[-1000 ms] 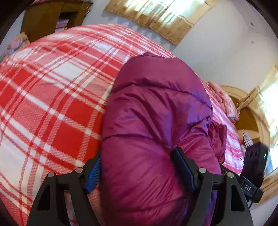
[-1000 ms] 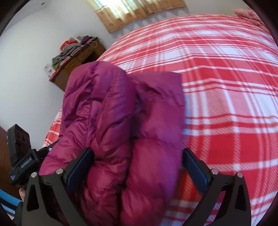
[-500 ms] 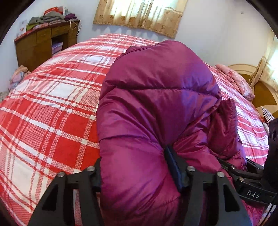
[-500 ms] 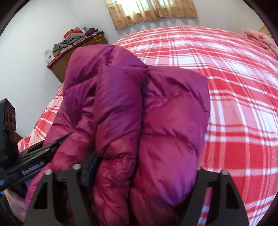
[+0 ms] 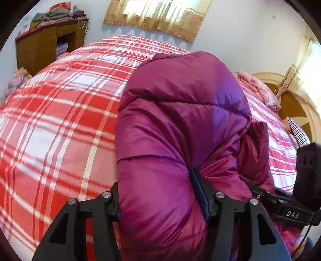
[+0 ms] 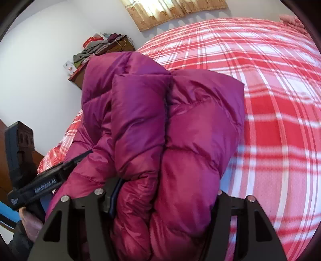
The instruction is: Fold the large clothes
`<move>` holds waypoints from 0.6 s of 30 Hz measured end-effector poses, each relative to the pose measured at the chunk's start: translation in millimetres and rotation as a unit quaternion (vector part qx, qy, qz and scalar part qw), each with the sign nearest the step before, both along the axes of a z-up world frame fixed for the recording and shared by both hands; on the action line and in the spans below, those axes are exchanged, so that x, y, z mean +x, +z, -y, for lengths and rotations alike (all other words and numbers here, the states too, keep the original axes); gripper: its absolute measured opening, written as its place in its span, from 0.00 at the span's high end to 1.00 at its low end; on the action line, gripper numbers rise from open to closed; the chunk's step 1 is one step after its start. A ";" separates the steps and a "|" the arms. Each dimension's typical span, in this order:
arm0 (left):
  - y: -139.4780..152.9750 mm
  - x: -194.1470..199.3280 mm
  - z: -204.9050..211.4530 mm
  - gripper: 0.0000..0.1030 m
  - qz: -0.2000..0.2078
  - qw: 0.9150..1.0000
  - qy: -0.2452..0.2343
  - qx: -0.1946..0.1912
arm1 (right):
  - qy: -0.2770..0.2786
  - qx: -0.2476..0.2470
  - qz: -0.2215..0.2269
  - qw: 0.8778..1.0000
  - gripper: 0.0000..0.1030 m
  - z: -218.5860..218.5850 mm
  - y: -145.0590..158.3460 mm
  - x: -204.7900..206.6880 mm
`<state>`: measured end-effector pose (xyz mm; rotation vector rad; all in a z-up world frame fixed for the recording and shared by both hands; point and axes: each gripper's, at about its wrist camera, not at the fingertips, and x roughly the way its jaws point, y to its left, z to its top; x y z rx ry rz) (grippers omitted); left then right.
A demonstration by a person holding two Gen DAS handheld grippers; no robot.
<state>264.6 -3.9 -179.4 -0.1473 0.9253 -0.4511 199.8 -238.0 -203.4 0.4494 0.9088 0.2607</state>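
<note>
A folded magenta puffer jacket [image 5: 176, 124] fills the middle of both views, held over the red and white plaid bed [image 5: 60, 120]. My left gripper [image 5: 158, 198] is shut on a thick fold of its near edge. My right gripper [image 6: 166, 198] is shut on the other side of the jacket [image 6: 160, 120], with the stacked layers bulging between its fingers. The right gripper's body shows in the left wrist view [image 5: 291, 212] at the lower right, and the left gripper's body shows in the right wrist view [image 6: 38, 186] at the lower left. The fingertips are buried in fabric.
A wooden cabinet [image 5: 46, 48] with piled clothes stands at the far left by the wall. A curtained window [image 5: 158, 16] is behind the bed. A pink pillow [image 5: 258, 88] and wooden headboard [image 5: 295, 104] lie on the right.
Both grippers have closed from wide open onto the jacket's folds. The jacket has risen and bunched up closer to the cameras, and both views have tilted up.
</note>
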 end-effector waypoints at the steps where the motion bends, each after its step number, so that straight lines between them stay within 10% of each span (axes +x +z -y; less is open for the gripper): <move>1: -1.8 -0.5 0.0 0.38 0.003 1.000 0.008 0.001 | -0.002 0.000 0.001 1.000 0.39 0.6 -0.6 -1.0; 18: 21.9 -46.1 -16.8 0.66 0.034 0.999 0.020 -0.011 | 0.008 -0.010 -0.005 1.000 0.55 -30.2 23.8 -29.3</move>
